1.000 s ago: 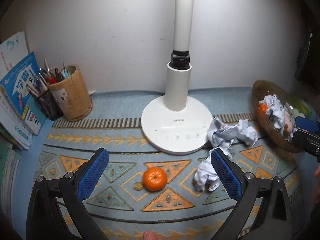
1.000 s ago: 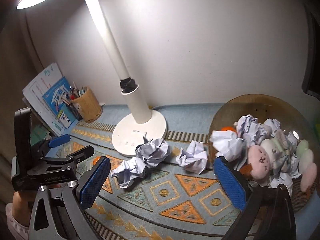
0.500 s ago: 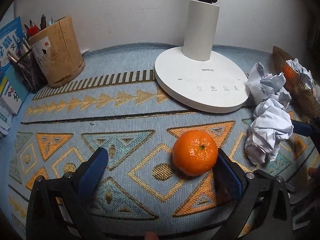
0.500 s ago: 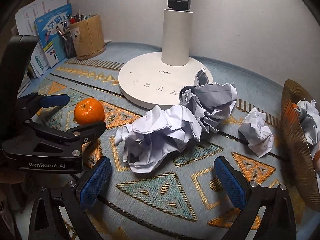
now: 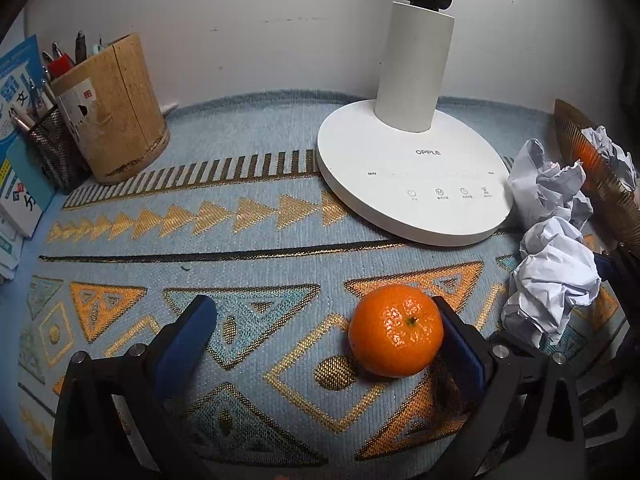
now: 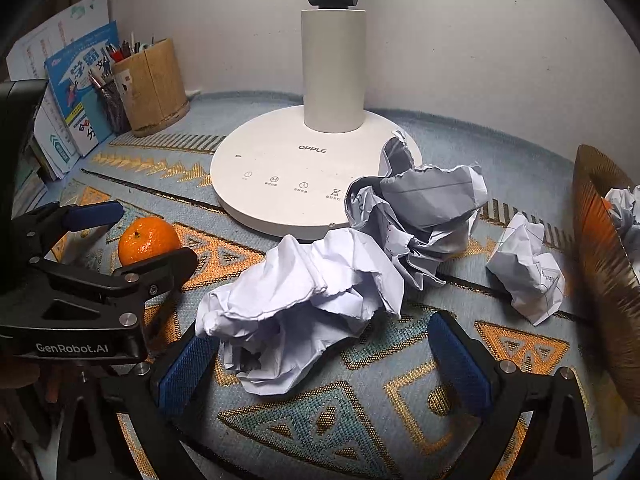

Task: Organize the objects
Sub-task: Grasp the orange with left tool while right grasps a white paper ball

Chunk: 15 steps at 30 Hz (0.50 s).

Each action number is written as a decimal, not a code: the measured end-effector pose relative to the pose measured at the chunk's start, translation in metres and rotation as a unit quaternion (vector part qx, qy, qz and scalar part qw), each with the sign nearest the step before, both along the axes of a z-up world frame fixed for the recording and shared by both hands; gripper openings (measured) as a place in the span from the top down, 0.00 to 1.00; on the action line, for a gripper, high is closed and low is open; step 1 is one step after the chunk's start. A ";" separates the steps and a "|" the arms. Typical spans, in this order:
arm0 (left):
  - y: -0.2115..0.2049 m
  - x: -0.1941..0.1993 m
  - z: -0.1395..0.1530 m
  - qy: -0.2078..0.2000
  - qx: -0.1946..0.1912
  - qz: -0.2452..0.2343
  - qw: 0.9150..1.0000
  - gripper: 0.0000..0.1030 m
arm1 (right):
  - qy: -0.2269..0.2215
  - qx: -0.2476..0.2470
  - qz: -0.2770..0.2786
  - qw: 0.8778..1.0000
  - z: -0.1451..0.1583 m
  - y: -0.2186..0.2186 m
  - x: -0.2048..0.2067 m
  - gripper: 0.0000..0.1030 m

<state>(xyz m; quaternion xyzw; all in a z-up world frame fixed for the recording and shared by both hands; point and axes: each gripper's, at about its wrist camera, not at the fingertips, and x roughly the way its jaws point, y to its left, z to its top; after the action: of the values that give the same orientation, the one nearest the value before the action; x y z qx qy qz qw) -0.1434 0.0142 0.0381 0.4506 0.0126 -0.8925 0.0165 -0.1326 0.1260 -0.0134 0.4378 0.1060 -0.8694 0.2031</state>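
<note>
Two tools dropped low near the lamp base (image 5: 412,184) within a second. Left tool (image 5: 320,340) released, now straddling the orange (image 5: 396,330) off-centre, against one pad. Right tool (image 6: 324,364) released, closing in on crumpled paper (image 6: 304,304); both grasps probably next.

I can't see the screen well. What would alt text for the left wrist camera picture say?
An orange mandarin lies on a patterned blue and gold mat between the open blue-padded fingers of the left gripper, right beside the right-hand finger. Behind stand a white lamp base, crumpled paper balls on the right, and a wooden pen holder on the left.
</note>
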 end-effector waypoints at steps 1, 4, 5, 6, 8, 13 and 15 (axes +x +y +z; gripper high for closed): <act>0.000 0.000 0.000 0.000 0.000 0.000 1.000 0.00 | 0.000 0.000 0.000 1.000 0.000 -0.001 -0.001 0.00; 0.000 0.000 0.000 0.000 0.000 -0.001 1.000 0.00 | 0.000 0.000 0.000 1.000 0.000 0.000 0.000 0.00; 0.000 0.000 0.000 0.000 0.000 0.000 1.000 0.00 | 0.000 0.000 0.000 1.000 0.000 0.000 -0.001 0.00; 0.000 0.000 0.000 0.000 0.000 0.000 1.000 0.00 | 0.000 0.000 0.000 1.000 0.000 0.001 0.000 0.00; 0.000 0.001 0.000 0.000 0.000 0.000 1.000 0.00 | 0.000 0.000 0.000 1.000 0.000 0.000 0.000 0.00; 0.000 0.001 0.000 0.000 0.000 0.000 1.000 0.00 | 0.000 0.000 0.000 1.000 0.000 0.000 0.000 0.00; 0.000 0.001 0.000 0.000 0.000 0.000 1.000 0.00 | 0.000 0.000 0.000 1.000 0.001 0.000 0.000 0.00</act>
<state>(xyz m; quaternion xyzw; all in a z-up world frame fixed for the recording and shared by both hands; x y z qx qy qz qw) -0.1424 0.0143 0.0381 0.4507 0.0125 -0.8925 0.0163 -0.1328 0.1260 -0.0128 0.4378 0.1062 -0.8693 0.2034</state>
